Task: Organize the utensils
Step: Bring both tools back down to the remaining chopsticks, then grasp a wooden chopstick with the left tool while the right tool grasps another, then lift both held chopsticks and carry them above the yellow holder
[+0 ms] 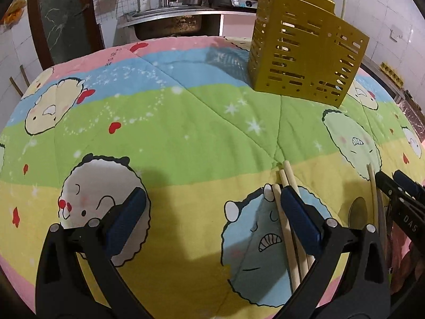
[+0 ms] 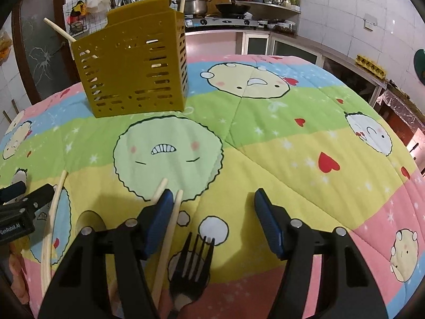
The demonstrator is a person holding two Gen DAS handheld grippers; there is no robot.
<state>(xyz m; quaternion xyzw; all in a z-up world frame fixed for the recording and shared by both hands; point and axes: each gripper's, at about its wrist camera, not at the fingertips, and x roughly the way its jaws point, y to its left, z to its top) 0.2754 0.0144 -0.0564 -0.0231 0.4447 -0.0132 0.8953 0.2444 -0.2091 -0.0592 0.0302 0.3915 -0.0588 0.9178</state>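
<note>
**Two grippers down over the loose utensils, holder only part filled**

Two grippers sit low over the cartoon quilt (image 2: 305, 159), and neither grips anything. Nearest, in the right wrist view, the right gripper (image 2: 209, 220) stands with its jaws spread wide; a dark fork (image 2: 195, 263) lies flat between them, tines pointing away, with no pad touching it. One pale chopstick (image 2: 168, 239) lies just inside the left pad and a second one (image 2: 160, 190) pokes out from behind that same pad. Further left, a long curved chopstick (image 2: 51, 228) runs along the cloth beside a spoon bowl (image 2: 89, 226), which is partly hidden.

From the left wrist view, the left gripper (image 1: 212, 218) is also spread open. A bundle of chopsticks (image 1: 288, 212) lies against and under its right-hand pad, not clamped; I cannot tell exactly how many sticks are in it. The other tool's black tips show at the right edge of that view.

Farther off, the yellow slotted holder (image 2: 132, 71) stands upright on the quilt, well apart from the loose pieces. At least two chopsticks already lean out of its top (image 2: 57, 30), so I'd say a start has been made. Still left, by my reckoning: the fork, the spoon and all the chopsticks on the cloth, the greater share of the job.

Beyond the table are a sink (image 1: 170, 24), a stove with a pot (image 2: 195, 5), and shelves.
</note>
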